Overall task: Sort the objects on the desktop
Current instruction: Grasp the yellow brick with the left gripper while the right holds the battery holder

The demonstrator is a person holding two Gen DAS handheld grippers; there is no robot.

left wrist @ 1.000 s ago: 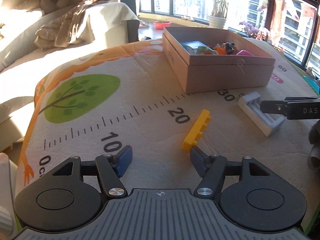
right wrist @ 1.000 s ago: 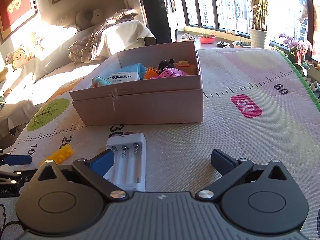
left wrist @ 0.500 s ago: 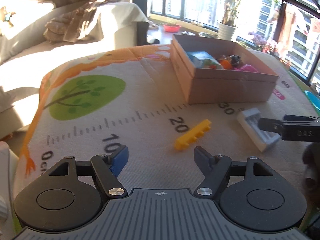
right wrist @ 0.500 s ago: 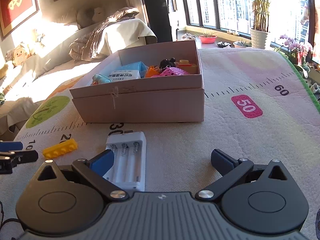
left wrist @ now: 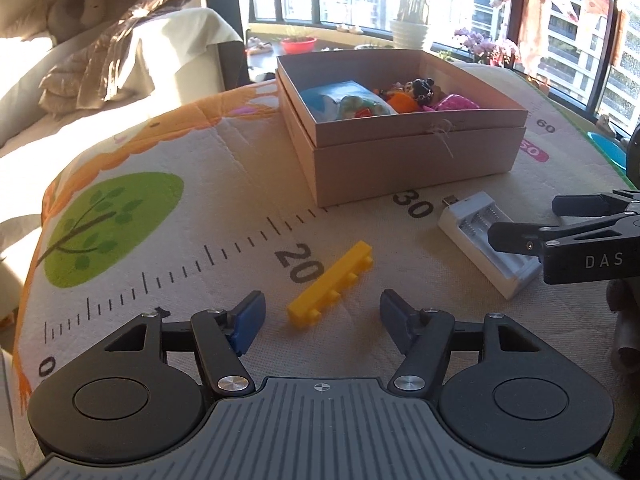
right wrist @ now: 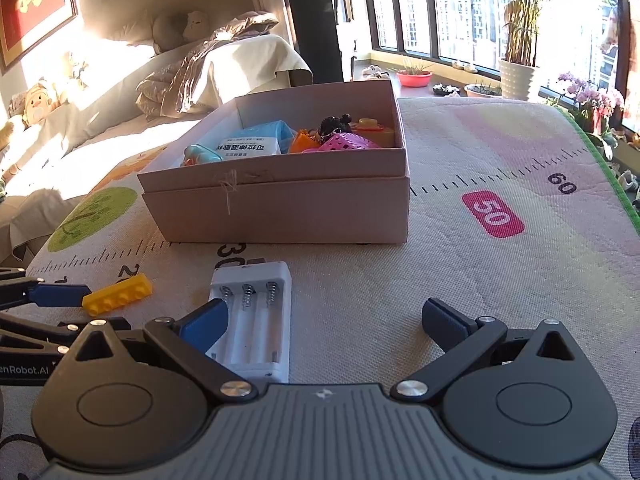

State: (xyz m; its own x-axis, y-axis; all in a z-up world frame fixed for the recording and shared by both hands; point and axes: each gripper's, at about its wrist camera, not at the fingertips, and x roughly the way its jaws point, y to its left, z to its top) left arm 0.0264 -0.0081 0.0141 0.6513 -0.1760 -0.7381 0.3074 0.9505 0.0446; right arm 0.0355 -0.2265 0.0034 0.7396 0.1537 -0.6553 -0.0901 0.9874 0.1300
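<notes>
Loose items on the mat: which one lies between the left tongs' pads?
The yellow brick, lying flat ahead of the closing left tongs, untouched. The white battery charger lies off to the right, by the right tongs.

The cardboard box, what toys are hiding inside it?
Inside the cardboard box you can see a blue packet, a white carton, an orange toy, a pink mesh ball and a black figure. Anything underneath them is covered.

"DAS" on right gripper (left wrist: pixel 524 222); mat (left wrist: pixel 240 184) numerals.
</notes>
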